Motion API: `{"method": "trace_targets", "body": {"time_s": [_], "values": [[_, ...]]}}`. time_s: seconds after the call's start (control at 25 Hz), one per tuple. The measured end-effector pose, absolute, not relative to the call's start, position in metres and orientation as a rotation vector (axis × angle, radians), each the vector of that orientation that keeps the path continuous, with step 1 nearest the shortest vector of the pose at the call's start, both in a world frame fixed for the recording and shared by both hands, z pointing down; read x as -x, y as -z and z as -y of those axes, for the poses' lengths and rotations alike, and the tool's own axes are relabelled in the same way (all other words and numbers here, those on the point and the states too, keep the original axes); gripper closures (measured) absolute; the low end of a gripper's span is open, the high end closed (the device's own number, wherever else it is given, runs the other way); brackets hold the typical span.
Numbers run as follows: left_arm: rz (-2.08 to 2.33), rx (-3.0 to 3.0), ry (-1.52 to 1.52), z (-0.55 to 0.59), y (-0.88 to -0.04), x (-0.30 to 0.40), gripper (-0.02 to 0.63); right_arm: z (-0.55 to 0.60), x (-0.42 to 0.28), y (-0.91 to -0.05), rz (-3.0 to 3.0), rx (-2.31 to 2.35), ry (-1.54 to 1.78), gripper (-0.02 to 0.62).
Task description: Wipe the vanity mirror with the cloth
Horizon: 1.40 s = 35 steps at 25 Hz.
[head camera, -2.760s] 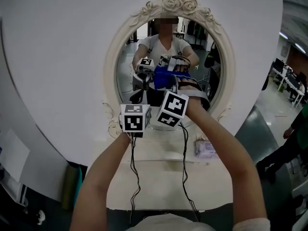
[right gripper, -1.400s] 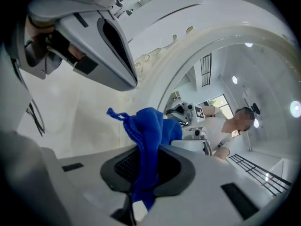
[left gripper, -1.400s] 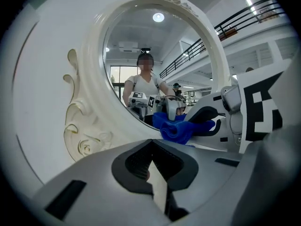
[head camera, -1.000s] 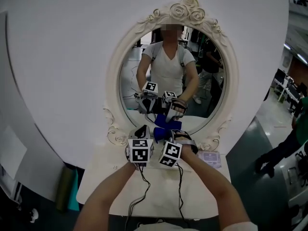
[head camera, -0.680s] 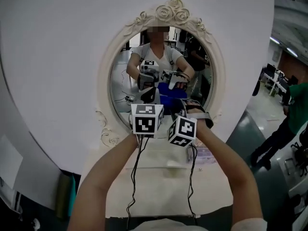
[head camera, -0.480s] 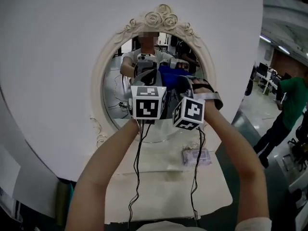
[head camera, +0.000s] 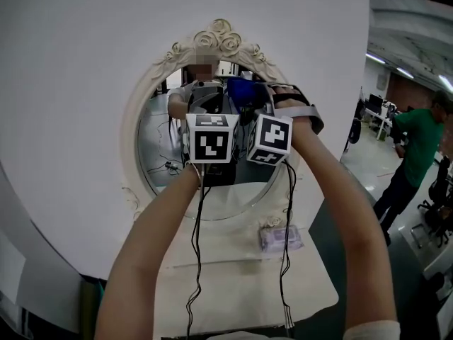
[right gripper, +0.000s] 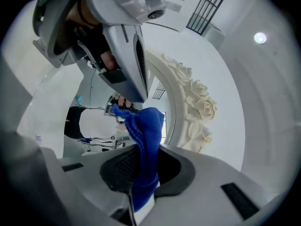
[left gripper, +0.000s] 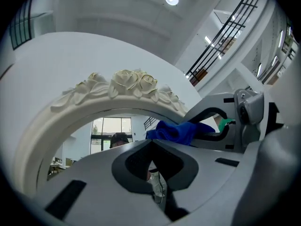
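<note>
An oval vanity mirror (head camera: 170, 154) in a cream frame with carved roses (head camera: 218, 37) stands on a white table. Both grippers are raised side by side in front of its upper part. My right gripper (right gripper: 141, 161) is shut on a blue cloth (right gripper: 145, 140), which sits just under the rose crest (right gripper: 197, 102). The cloth (head camera: 243, 89) shows above the marker cubes; whether it touches the glass I cannot tell. My left gripper (left gripper: 153, 149) is shut with nothing in it, just left of the cloth (left gripper: 175, 131).
A small wrapped packet (head camera: 280, 238) lies on the white table (head camera: 233, 282) below the mirror. Two cables (head camera: 197, 261) hang from the grippers. A person in a green shirt (head camera: 416, 147) stands at the far right. A curved white wall panel (head camera: 78, 83) backs the mirror.
Over the last second both grippers rose together from the mirror's lower edge to its upper part, and the cloth stayed in the right one.
</note>
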<state>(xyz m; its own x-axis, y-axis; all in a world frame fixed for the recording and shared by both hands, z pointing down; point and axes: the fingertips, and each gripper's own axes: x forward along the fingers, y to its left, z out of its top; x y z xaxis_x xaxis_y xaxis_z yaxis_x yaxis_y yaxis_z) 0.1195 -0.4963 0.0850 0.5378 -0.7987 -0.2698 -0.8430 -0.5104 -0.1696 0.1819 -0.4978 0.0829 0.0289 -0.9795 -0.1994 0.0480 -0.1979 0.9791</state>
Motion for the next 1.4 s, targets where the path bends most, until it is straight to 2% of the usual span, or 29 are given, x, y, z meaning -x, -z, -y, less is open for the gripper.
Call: {"method": "trace_targets", "body": {"time_s": [0.56,1.4], "values": [[-1.414,2.578,-0.193,0.512,-0.144,-0.117,0.603,0.501,-0.188,-0.117,1.073,-1.337,1.35,0.529],[-1.444,2.72,0.118,0.506,-0.329,-0.133,0.603,0.496,-0.219,-0.304,1.251,-1.348,1.141,0.529]]}}
